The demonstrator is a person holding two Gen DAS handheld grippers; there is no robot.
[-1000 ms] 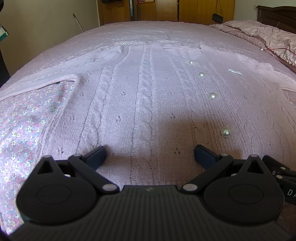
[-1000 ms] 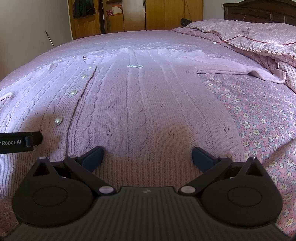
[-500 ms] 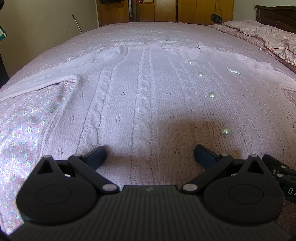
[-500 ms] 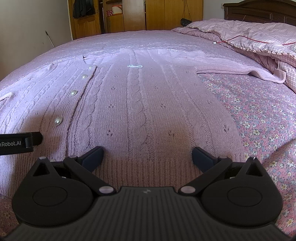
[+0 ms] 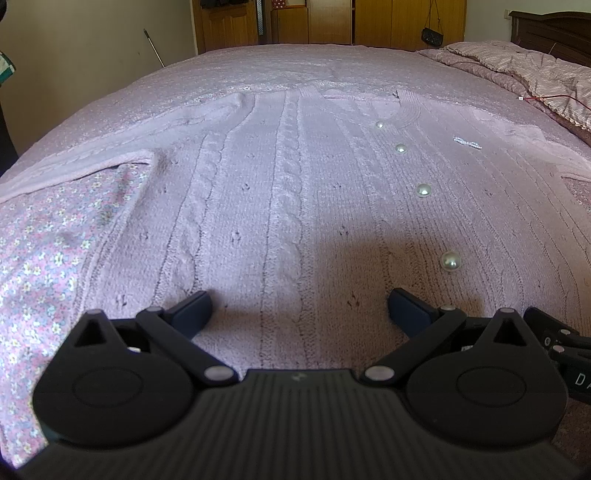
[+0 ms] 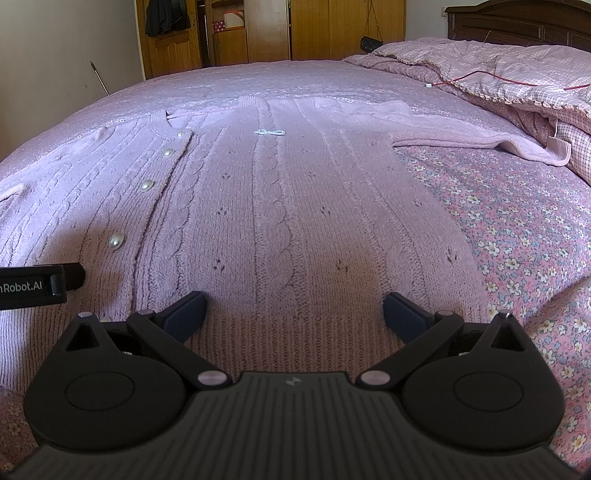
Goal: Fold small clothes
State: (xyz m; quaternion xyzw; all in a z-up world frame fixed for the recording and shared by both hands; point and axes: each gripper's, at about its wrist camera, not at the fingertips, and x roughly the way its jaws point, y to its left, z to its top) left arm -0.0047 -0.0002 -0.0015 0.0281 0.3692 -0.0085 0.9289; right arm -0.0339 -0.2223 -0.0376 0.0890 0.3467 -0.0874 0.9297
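Observation:
A pale pink cable-knit cardigan (image 5: 295, 192) (image 6: 280, 206) lies flat and face up on the bed, its hem nearest me. Pearl buttons (image 5: 450, 261) (image 6: 116, 240) run up its front and a small sparkly bow (image 6: 269, 132) sits on the chest. Its sleeves spread outward, one at the left (image 5: 122, 155) and one at the right (image 6: 461, 136). My left gripper (image 5: 299, 308) hovers open over the hem's left half with nothing between its fingers. Over the hem's right half my right gripper (image 6: 293, 310) is also open and holds nothing. The left gripper's side shows at the right wrist view's left edge (image 6: 40, 282).
A floral pink bedsheet (image 6: 517, 229) (image 5: 48, 236) covers the bed around the cardigan. A bunched checked quilt (image 6: 517, 74) with a red cable lies at the right by the dark headboard. Wooden wardrobes (image 5: 369, 18) stand beyond the bed's far edge.

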